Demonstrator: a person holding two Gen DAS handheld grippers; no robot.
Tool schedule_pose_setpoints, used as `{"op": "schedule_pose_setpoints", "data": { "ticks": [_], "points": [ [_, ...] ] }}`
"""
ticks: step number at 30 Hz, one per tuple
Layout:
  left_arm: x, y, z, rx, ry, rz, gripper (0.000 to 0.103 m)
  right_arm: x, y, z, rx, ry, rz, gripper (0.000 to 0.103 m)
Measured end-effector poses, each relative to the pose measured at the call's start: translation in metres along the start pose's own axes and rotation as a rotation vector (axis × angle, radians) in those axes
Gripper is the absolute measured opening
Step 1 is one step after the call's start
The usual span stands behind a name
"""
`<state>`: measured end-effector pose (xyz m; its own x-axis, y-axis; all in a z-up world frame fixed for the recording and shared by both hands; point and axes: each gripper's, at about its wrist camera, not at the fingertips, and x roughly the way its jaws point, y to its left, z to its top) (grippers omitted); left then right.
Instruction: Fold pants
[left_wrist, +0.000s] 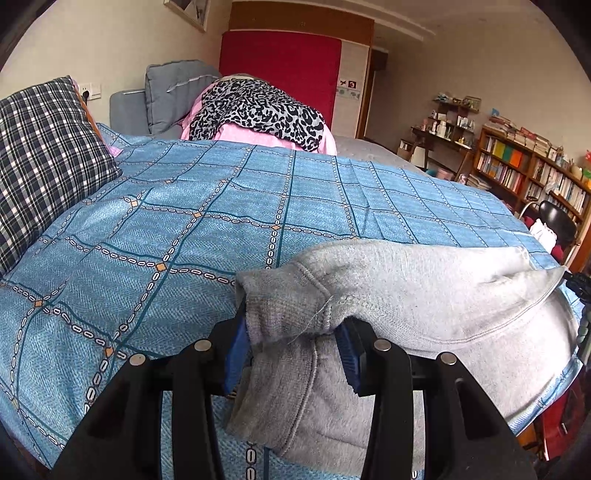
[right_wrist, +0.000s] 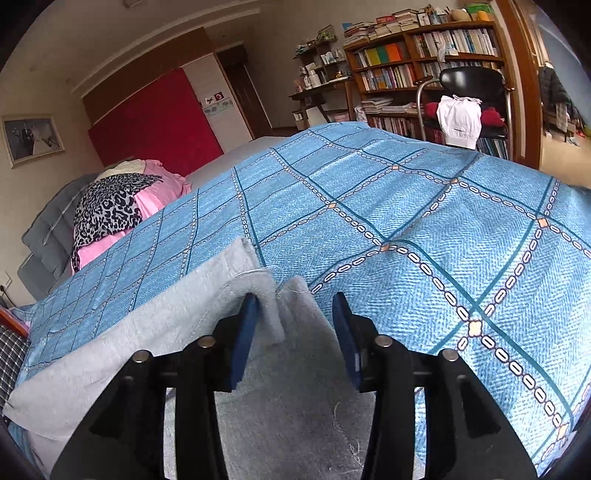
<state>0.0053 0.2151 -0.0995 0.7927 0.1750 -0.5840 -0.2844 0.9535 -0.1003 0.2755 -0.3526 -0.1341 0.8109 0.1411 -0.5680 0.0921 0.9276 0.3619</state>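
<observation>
Grey sweatpants (left_wrist: 424, 295) lie across the near edge of a bed with a blue checked cover (left_wrist: 166, 221). My left gripper (left_wrist: 291, 317) is shut on a bunched end of the pants, with the ribbed fabric pinched between its blue pads and more cloth hanging below. In the right wrist view the other end of the grey pants (right_wrist: 110, 354) lies flat on the blue cover (right_wrist: 443, 221). My right gripper (right_wrist: 295, 297) stands open over it. A folded hem rests against its left pad (right_wrist: 243, 332), and the right pad is clear of the cloth.
A plaid pillow (left_wrist: 44, 155) sits at the bed's left. A pile of leopard-print and pink clothes (left_wrist: 255, 110) lies at the far side. Beyond the bed stand a bookshelf (right_wrist: 424, 55) and a black chair with a white garment (right_wrist: 458, 118).
</observation>
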Motion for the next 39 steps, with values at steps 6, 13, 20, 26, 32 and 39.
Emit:
{"op": "schedule_pose_setpoints", "data": {
  "ticks": [6,13,20,26,32,39],
  "points": [
    [0.002,0.0,-0.006,-0.025,0.008,0.005,0.043,-0.019,-0.009,-0.015,0.062,-0.003,0.027,0.045],
    [0.006,0.004,-0.009,-0.035,0.018,0.006,0.043,-0.036,-0.009,-0.027,0.165,0.005,0.084,0.049],
    [0.01,0.005,-0.013,-0.051,0.024,-0.005,0.043,-0.025,0.015,-0.019,0.222,0.083,0.203,0.053],
    [0.009,0.008,-0.018,-0.062,0.023,-0.026,0.043,0.018,0.028,-0.002,0.253,0.14,0.159,0.052],
    [0.009,0.01,-0.016,-0.062,0.024,-0.034,0.043,0.027,0.027,0.002,0.217,0.12,0.099,0.006],
    [0.006,0.011,-0.002,-0.071,0.016,-0.048,0.043,-0.006,0.036,0.028,0.128,0.008,0.108,0.005]
  ]
}}
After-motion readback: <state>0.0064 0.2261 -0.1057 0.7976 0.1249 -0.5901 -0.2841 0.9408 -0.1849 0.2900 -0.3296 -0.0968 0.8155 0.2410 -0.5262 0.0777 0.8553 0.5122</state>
